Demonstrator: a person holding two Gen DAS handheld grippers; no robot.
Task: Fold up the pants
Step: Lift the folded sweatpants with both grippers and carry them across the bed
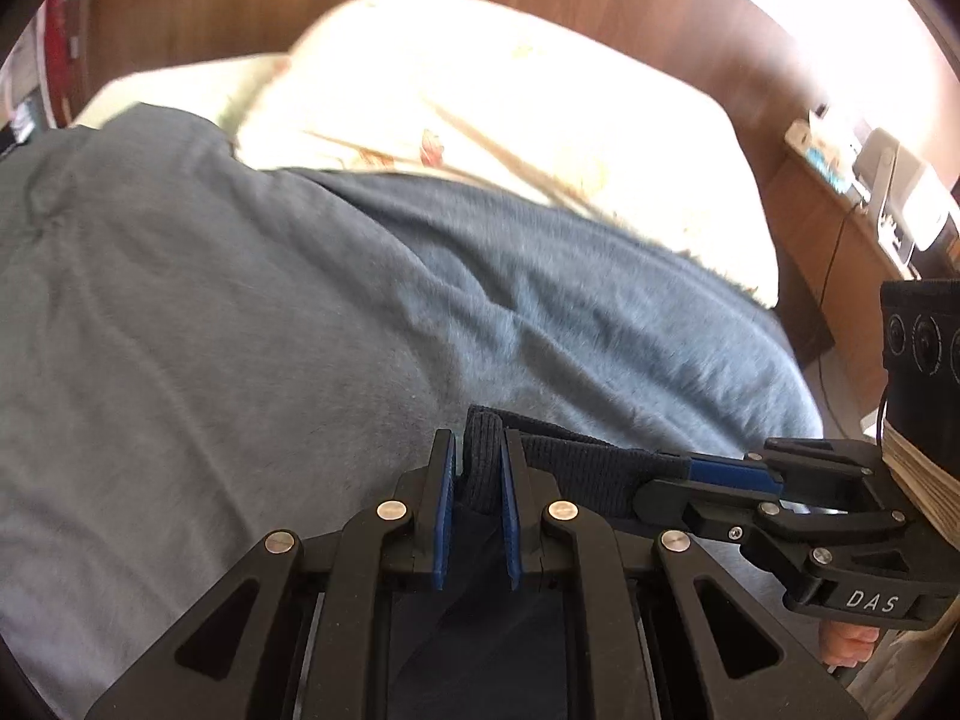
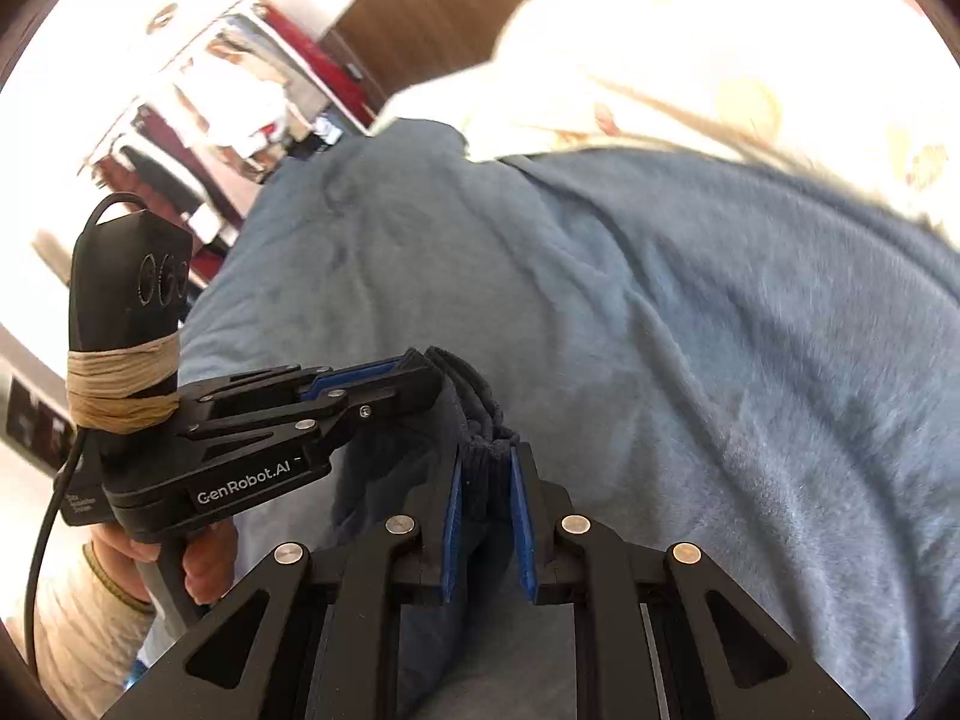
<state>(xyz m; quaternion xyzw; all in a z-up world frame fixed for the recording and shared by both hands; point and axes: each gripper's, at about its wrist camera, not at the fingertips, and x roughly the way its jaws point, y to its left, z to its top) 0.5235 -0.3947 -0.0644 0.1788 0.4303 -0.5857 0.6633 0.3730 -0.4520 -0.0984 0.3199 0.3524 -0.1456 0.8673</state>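
Looking along my left gripper, I see its two blue-padded fingers drawn in close on a thick fold of the pants, the dark navy ribbed band pinched upright between them, with the rest of the dark cloth hanging down under the gripper body. Ahead of those fingers and spreading to the left lies the blue-grey blanket, and beyond it, farther ahead, the cream floral pillow against the wooden headboard. Just to the right of my left gripper the ribbed band runs straight across into my right gripper, which reaches in from the right edge and clamps the band at its tip. Far right, past the bed's edge, a wooden nightstand carries some small items I cannot make out. From the right wrist, the left gripper comes in from the left side, its handle in my hand, its tip touching the same bunched band. The right gripper sits nearly closed on the ribbed fabric. Ahead and to its right there is only the blanket, with the pillow beyond.
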